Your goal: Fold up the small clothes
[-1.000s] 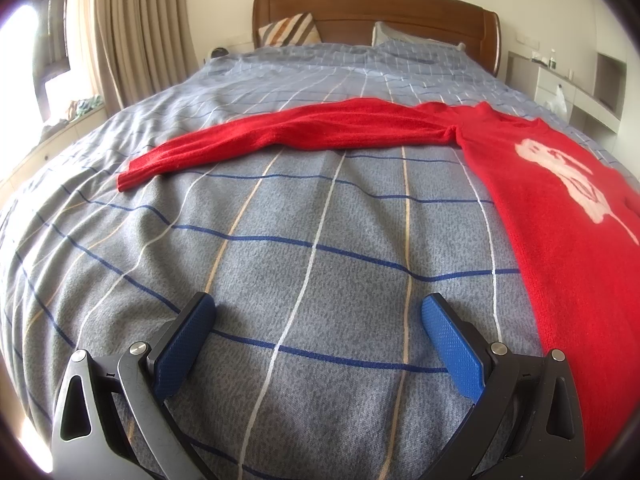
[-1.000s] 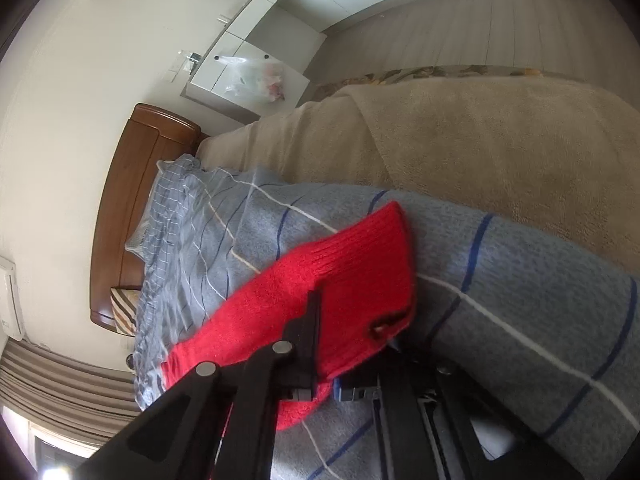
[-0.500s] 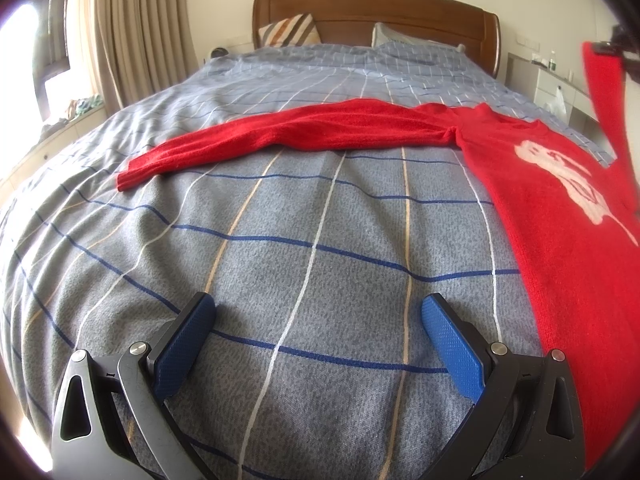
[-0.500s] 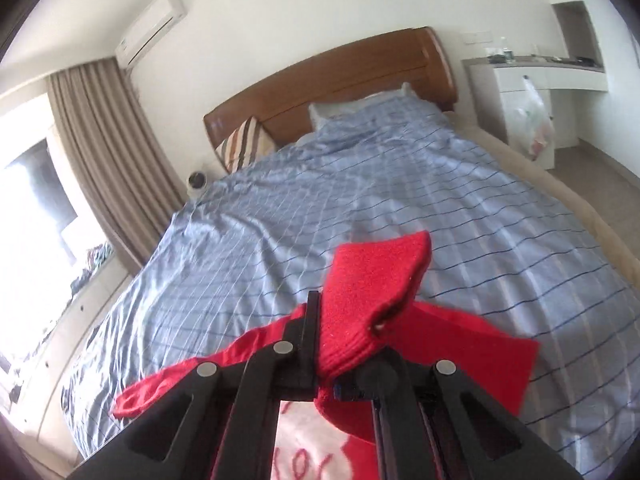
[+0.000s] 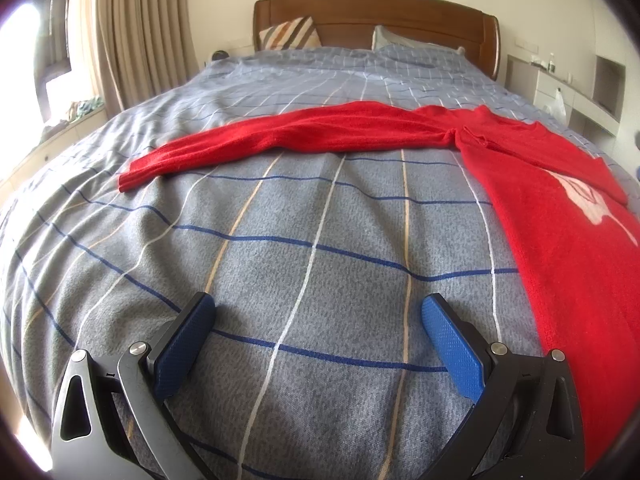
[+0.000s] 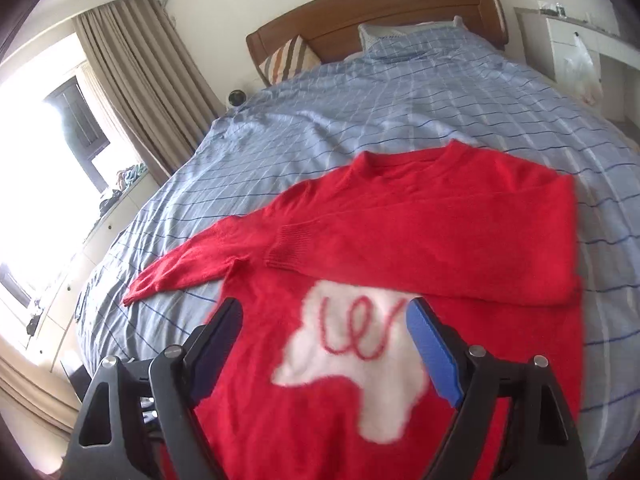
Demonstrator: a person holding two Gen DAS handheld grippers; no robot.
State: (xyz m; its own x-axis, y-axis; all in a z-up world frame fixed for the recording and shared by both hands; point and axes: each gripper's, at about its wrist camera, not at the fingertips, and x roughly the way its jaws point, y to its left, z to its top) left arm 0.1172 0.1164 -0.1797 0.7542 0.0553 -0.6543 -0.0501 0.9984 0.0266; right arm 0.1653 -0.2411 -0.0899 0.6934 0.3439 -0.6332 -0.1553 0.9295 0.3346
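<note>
A red knitted sweater with a white patch lies flat on the bed. Its right sleeve is folded across the chest, cuff near the middle. Its other sleeve stretches out to the left on the cover; it also shows in the right wrist view. My right gripper is open and empty, just above the sweater's front. My left gripper is open and empty over bare cover, left of the sweater body.
The bed has a grey-blue checked cover, pillows and a wooden headboard. Curtains and a window sill lie to the left. A white cabinet with a plastic bag stands to the right.
My right gripper carried the right sleeve's cuff up and over the sweater, laid it across the chest, and opened. The left gripper has not moved.
</note>
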